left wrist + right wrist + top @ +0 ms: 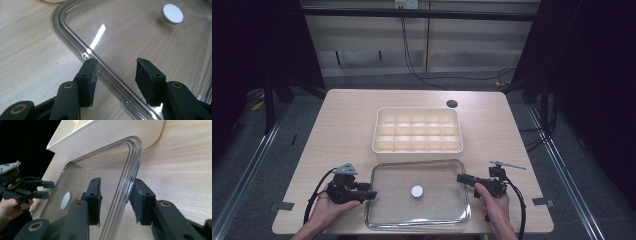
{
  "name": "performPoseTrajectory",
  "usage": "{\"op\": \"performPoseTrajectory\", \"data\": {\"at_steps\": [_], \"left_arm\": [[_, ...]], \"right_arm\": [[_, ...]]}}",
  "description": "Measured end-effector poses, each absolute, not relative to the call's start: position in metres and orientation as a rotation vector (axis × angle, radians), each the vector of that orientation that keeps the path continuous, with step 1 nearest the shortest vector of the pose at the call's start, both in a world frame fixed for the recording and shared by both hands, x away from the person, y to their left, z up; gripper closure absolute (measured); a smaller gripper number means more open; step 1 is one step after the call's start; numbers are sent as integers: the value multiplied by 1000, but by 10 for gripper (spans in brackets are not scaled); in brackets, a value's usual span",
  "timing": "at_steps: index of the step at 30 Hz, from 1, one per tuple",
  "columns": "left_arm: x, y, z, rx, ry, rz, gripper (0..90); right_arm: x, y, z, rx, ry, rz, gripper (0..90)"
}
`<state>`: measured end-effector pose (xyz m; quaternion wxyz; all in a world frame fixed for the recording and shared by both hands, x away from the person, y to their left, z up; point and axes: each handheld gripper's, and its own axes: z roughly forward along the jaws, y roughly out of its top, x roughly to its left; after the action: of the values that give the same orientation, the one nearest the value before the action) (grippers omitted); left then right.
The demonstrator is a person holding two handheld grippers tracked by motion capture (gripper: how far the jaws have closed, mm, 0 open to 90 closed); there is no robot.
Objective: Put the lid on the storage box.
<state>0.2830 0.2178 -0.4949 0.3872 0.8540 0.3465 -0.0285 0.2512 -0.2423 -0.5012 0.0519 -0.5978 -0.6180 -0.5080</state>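
Lid [418,193]: clear, flat on the table just before you, long axis running left to right between your hands. Left gripper [115,72]: open, straddling its left rim. Right gripper [115,195]: straddling the right rim, one pad touching, not yet clamped. Beyond: tray [417,148].

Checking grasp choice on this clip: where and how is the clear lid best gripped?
By its raised rim on the two short edges, one gripper from each side. The clear lid lies flat on the table, so only the rim offers a lip. The left gripper and right gripper already straddle it.
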Motion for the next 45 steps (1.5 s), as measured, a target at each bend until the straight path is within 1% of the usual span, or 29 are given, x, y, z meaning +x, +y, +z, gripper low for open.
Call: {"op": "performPoseTrajectory", "data": {"at_steps": [3,8,14,17,20,26,29,32,38,42,45], "left_arm": [[283,218,-495,2173,881,-72,511],[284,218,-495,2163,889,-74,509],[289,220,-497,2124,926,-73,497],[290,222,-497,2128,932,-55,445],[291,223,-497,2119,937,-80,389],[290,221,-497,2113,943,-78,358],[291,222,-497,2103,945,-96,360],[291,220,-498,2094,941,-127,397],[291,221,-496,2089,939,-109,414],[290,223,-492,2047,938,-117,486],[287,224,-487,2024,924,-114,508]], "right_arm": [[252,-241,-502,-1745,-1894,-1538,638],[254,-238,-502,-1712,-1924,-1518,649],[253,-240,-499,-1688,-1902,-1583,702],[251,-241,-497,-1664,-1895,-1618,723],[249,-241,-495,-1650,-1888,-1642,736],[247,-241,-493,-1635,-1892,-1657,738],[247,-241,-492,-1633,-1897,-1664,738],[247,-241,-491,-1629,-1904,-1665,738],[246,-240,-490,-1647,-1906,-1652,734],[247,-240,-489,-1680,-1937,-1620,721],[248,-239,-489,-1684,-1951,-1611,713]]}}
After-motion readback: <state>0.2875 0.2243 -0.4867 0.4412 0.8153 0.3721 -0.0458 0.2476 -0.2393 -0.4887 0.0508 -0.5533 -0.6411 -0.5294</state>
